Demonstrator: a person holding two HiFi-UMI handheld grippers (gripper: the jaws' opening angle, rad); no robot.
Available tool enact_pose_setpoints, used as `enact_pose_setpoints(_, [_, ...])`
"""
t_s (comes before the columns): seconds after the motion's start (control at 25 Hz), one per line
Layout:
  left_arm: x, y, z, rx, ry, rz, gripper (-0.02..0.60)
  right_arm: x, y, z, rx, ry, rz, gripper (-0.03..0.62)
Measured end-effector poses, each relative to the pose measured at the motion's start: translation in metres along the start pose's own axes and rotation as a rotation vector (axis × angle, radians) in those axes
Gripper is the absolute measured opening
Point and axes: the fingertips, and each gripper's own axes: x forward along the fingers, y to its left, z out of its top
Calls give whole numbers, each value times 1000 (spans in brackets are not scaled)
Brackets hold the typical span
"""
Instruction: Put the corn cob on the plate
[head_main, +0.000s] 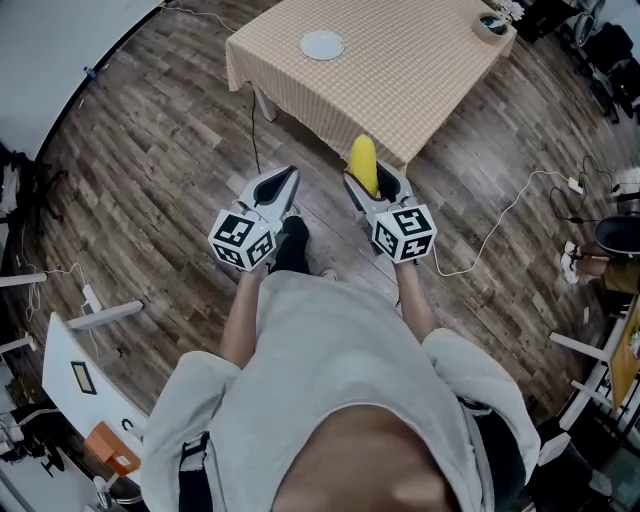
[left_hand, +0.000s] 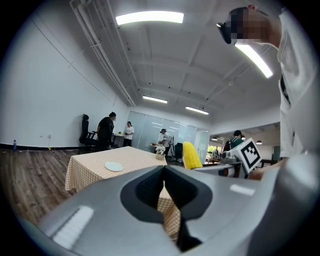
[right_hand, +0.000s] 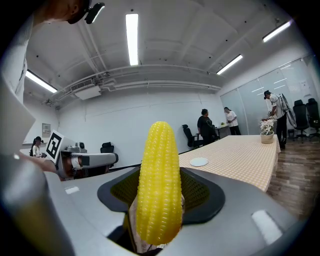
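A yellow corn cob (head_main: 363, 163) stands upright between the jaws of my right gripper (head_main: 370, 185), which is shut on its lower end. In the right gripper view the corn cob (right_hand: 160, 185) fills the middle, with the jaws pressed on both sides. My left gripper (head_main: 288, 178) is beside it to the left, shut and with nothing in it; its jaws meet in the left gripper view (left_hand: 164, 175). A white plate (head_main: 322, 45) lies on the checkered tablecloth (head_main: 410, 80) ahead, well beyond both grippers. The same plate (right_hand: 199, 162) shows small and distant past the cob.
A small round container (head_main: 492, 27) sits at the table's far right corner, and a flower pot (right_hand: 267, 136) stands on the table. A white cable (head_main: 500, 225) trails on the wood floor to the right. People and office chairs (left_hand: 107, 131) are in the background.
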Motion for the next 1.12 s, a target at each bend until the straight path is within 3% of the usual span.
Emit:
enact_pose_setpoints(0.4, [66,100,25,-12,-3,-16,8,108,-38,30,-6,10,-5,252])
enact_pose_setpoints(0.84, [123,223,76,-21,-13,-59,8,236,-70,90,5,-4,-62,250])
enact_pose_setpoints(1.12, [149,264,91,-22,-7,-114,8,274,-83,112,2,-14,-115,250])
